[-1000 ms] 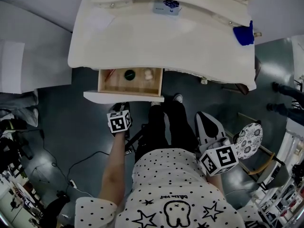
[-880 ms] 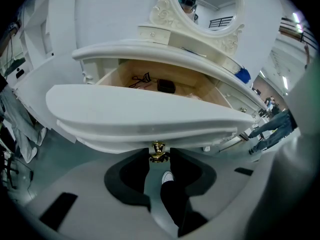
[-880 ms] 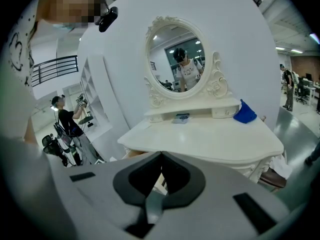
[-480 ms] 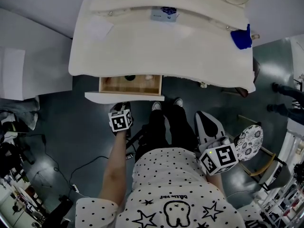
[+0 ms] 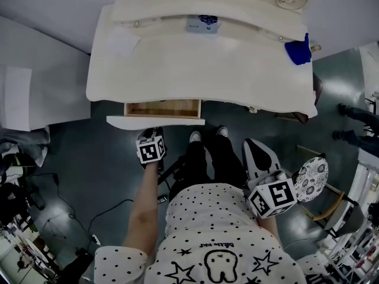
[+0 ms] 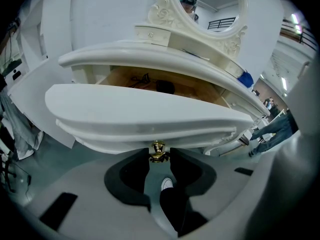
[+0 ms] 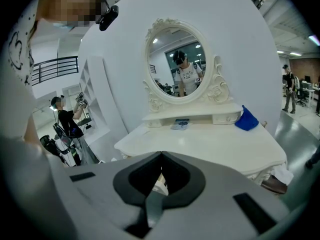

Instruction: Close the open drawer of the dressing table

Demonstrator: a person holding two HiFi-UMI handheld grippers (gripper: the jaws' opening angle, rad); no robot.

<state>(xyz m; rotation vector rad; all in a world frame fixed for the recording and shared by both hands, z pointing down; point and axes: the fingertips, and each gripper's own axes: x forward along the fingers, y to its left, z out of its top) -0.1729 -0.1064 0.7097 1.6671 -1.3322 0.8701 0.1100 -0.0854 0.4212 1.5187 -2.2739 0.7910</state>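
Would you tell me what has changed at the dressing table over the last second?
The drawer has slid further into the dressing table: the items in it are now hidden and only a strip of wood shows. The left gripper, jaws on the brass knob, followed it forward. The right gripper stayed shut and empty at the person's side; the blue cloth did not move.

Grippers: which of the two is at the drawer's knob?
The left gripper: its jaws close on the brass knob of the drawer. The right gripper hangs back from the dressing table, shut and empty.
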